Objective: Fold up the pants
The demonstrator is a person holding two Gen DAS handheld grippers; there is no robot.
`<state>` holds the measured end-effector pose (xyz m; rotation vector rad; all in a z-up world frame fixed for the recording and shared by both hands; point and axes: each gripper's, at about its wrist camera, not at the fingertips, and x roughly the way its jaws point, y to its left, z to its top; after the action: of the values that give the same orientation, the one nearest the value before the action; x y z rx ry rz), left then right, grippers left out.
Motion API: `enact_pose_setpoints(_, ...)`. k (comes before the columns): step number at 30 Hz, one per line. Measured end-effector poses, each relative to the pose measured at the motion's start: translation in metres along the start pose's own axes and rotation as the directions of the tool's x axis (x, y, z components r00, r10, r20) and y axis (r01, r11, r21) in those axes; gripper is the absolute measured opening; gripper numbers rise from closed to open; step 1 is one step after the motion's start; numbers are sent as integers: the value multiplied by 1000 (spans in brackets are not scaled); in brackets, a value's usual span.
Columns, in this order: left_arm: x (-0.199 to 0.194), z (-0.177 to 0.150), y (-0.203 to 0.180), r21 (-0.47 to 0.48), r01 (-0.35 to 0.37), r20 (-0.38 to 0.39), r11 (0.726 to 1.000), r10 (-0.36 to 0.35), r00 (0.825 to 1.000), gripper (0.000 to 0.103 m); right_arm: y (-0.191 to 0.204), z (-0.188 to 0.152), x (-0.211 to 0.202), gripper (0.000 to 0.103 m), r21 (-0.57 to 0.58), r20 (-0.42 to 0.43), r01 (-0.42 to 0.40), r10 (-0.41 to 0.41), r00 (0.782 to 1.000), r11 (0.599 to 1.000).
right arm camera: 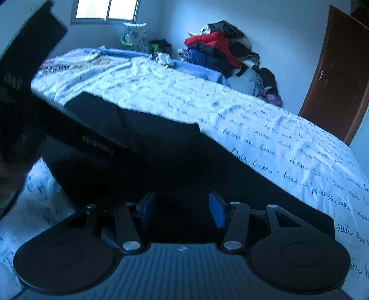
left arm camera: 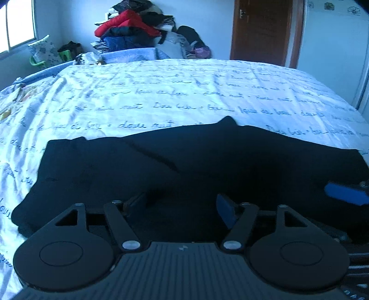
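A wide bed (left arm camera: pixel 184 92) filled most of both views, covered by a white sheet (left arm camera: pixel 230 76) printed with lines of dark handwriting. Across the near edge of the bed lay the black pants (left arm camera: pixel 161 166), spread flat from left to right in the left wrist view, with a small peak of cloth rising along their far edge. In the right wrist view the same pants (right arm camera: pixel 161 147) ran from the near right corner toward the far left, an upper layer lying folded over the lower one.

Beyond the far side of the bed stood a heap of clothes (left arm camera: pixel 131 27) topped with a red garment, against a pale wall. A brown wooden door (left arm camera: pixel 263 30) stood at the far right, and a bright window (right arm camera: pixel 106 10) at the far left.

The left gripper (left arm camera: pixel 182 205) hovered low over the near edge of the pants, its jaws well apart with only dark cloth showing beneath the gap. The right gripper (right arm camera: pixel 182 210) sat over the right end of the pants, its blue pads (right arm camera: pixel 216 210) apart; whether cloth was pinched between them could not be told. Its blue pad also showed at the right edge of the left wrist view.
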<state>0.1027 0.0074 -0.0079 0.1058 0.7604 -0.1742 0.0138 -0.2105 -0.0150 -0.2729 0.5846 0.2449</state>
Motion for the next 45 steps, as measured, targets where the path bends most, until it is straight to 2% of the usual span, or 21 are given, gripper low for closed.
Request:
enact_pose_setpoints(5,-1,-1,8,-20,-12,-8,1000,11,1000,73,6,-4,9,51,-47,-57,3,-6,998,999)
enact_pose_setpoints(12,-2,-3,15,-26,-32,-7,999,32,999,76,6,3,-2,51,-39,-23,7,-8,1000,999)
enact_pose_setpoints(16,-2,-3,19,-24,-50,-4,998,50,999,76,12,1,7,50,-79,-65,3,-8,998,997)
enact_pose_setpoints(20,-4,-4,24,-17,-66,0,998,66,998,76,21,4,3,50,-128,-46,31,-37,998,991)
enact_pose_setpoints(27,-6,-5,40,-51,-70,-8,996,70,998,76,37,19,-3,50,-169,0,3,-3,1000,986)
enact_pose_setpoints(37,-12,-8,59,-71,-100,-18,992,99,995,77,65,31,4,50,-245,8,-43,46,999,968)
enact_pose_setpoints(41,-14,-10,73,-93,-123,-26,988,121,992,77,75,39,7,50,-253,12,-91,97,995,963)
enact_pose_setpoints(45,-19,-13,85,-108,-134,-30,985,131,991,77,90,45,10,50,-295,22,-105,117,993,950)
